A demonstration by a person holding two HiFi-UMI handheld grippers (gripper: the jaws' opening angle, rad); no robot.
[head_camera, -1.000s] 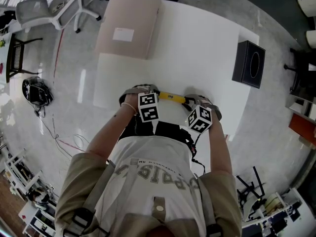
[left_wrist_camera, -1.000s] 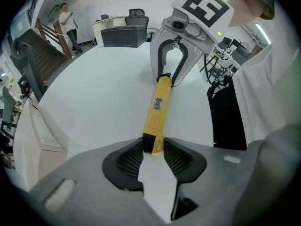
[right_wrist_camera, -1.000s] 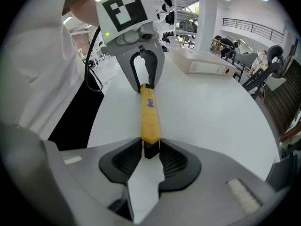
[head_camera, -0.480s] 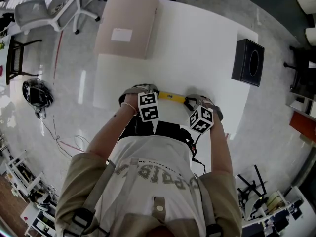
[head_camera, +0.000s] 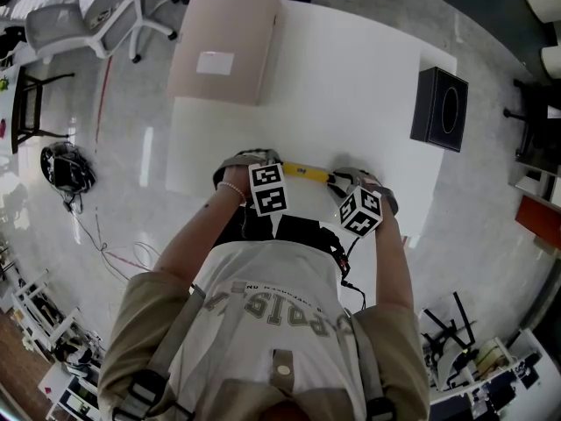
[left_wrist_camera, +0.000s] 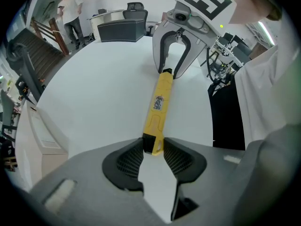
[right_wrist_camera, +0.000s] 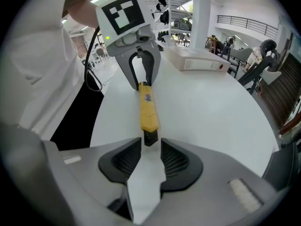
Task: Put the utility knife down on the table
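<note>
Left gripper: its own view shows the pads clamped on the yellow butt end of the utility knife.
Right gripper: its jaws have just been opening. The knife's black tip sits between them with a sliver of gap on each side, and only this view shows that.
Knife: stretched between the two grippers over the near edge of the white table. No view settles whether it rests on the top.
Head view: the marker cubes cover both sets of jaws, so only the knife's middle shows.
Farther: a flat beige box at the far left and a black box at the right edge, both well apart from the knife.
</note>
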